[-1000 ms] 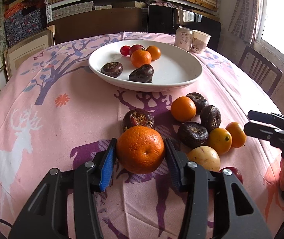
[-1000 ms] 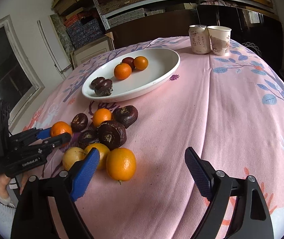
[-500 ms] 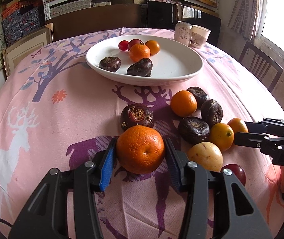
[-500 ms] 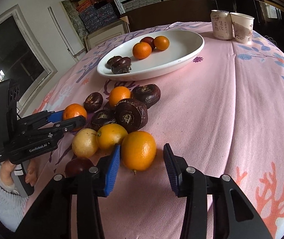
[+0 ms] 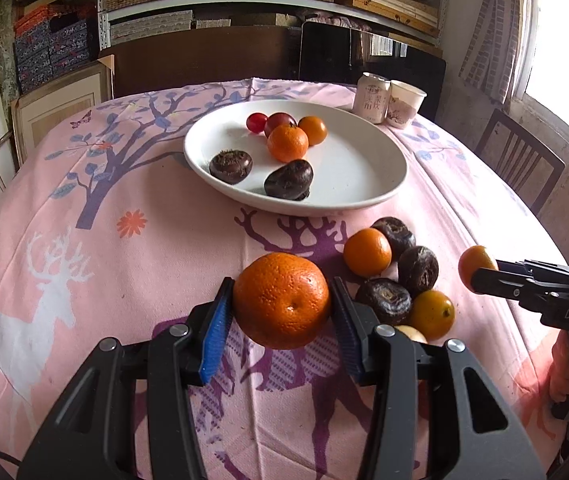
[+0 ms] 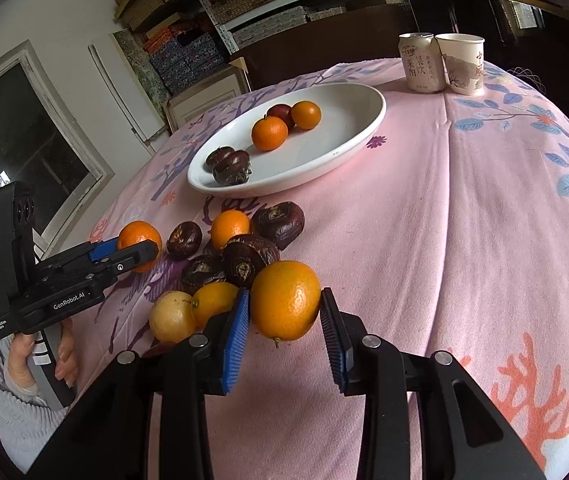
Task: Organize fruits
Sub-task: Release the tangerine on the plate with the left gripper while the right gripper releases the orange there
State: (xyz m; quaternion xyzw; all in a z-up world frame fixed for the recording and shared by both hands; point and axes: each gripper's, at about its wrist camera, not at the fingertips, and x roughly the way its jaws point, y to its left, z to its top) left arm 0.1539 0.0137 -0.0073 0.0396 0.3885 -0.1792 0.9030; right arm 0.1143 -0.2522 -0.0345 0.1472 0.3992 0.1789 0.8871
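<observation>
My left gripper [image 5: 280, 312] is shut on a large orange [image 5: 282, 300] and holds it above the pink tablecloth; it also shows in the right wrist view [image 6: 140, 245]. My right gripper [image 6: 284, 316] is shut on a smaller orange [image 6: 285, 300], lifted off the cloth; that orange also shows in the left wrist view [image 5: 476, 266]. A white plate [image 5: 364, 184] at the table's middle holds two oranges, two dark fruits and small red fruits. A pile of loose fruit [image 5: 400, 276] lies between the plate and the grippers.
A drink can [image 5: 372, 98] and a paper cup [image 5: 404, 105] stand behind the plate. A wooden chair [image 5: 520, 160] is at the table's right edge. Shelves with boxes fill the back wall.
My right gripper closed on the smaller orange and lifted it from the pile. My left gripper rose and moved forward with its large orange, past the dark fruit in front of it.
</observation>
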